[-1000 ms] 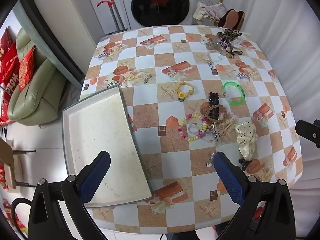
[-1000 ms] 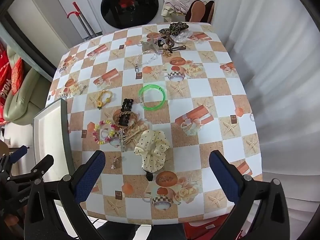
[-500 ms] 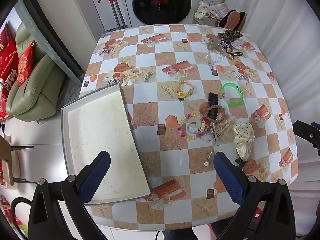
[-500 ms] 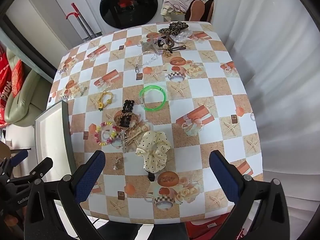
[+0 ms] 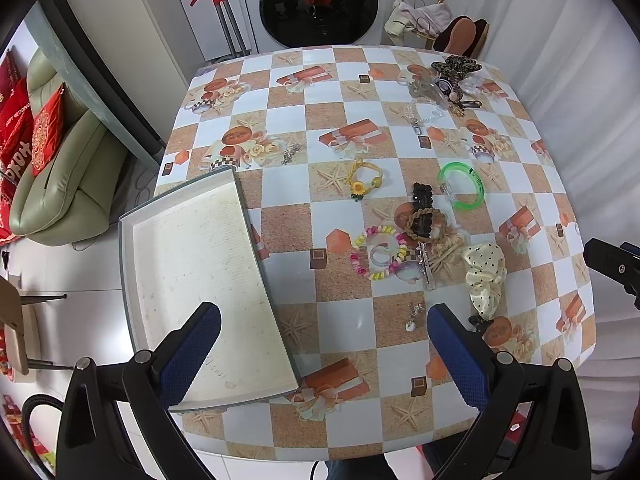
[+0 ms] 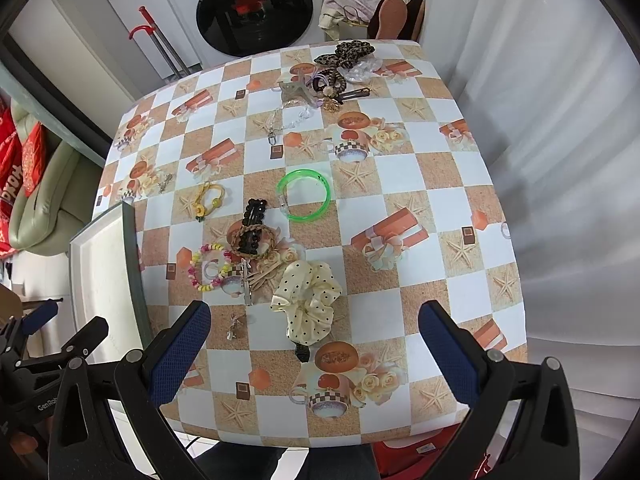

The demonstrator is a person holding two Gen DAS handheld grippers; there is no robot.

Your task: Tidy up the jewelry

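Note:
A grey tray with a white lining (image 5: pixel 192 264) lies at the table's left edge; it also shows in the right wrist view (image 6: pixel 100 272). Jewelry lies scattered right of it: a green bangle (image 5: pixel 462 186) (image 6: pixel 304 196), a yellow flower bracelet (image 5: pixel 366 182), a pastel bead bracelet (image 5: pixel 378 252) (image 6: pixel 210 266), a black clip in a braided band (image 5: pixel 424 216), a cream dotted scrunchie (image 5: pixel 486 276) (image 6: pixel 306 302) and a small earring (image 5: pixel 414 316). My left gripper (image 5: pixel 324 356) is open high above the tray's near corner. My right gripper (image 6: pixel 314 356) is open high above the scrunchie. Both are empty.
A heap of hair clips and a leopard bow (image 5: pixel 452 76) (image 6: pixel 340 72) lies at the far right corner. The checked tablecloth (image 5: pixel 344 332) covers the table. A washing machine (image 5: pixel 318 0) stands behind, a sofa (image 5: pixel 60 168) to the left, a curtain (image 6: pixel 560 160) to the right.
Both grippers have risen and drawn back a little, so the table looks smaller. Nothing on the table has moved. Both stay open.

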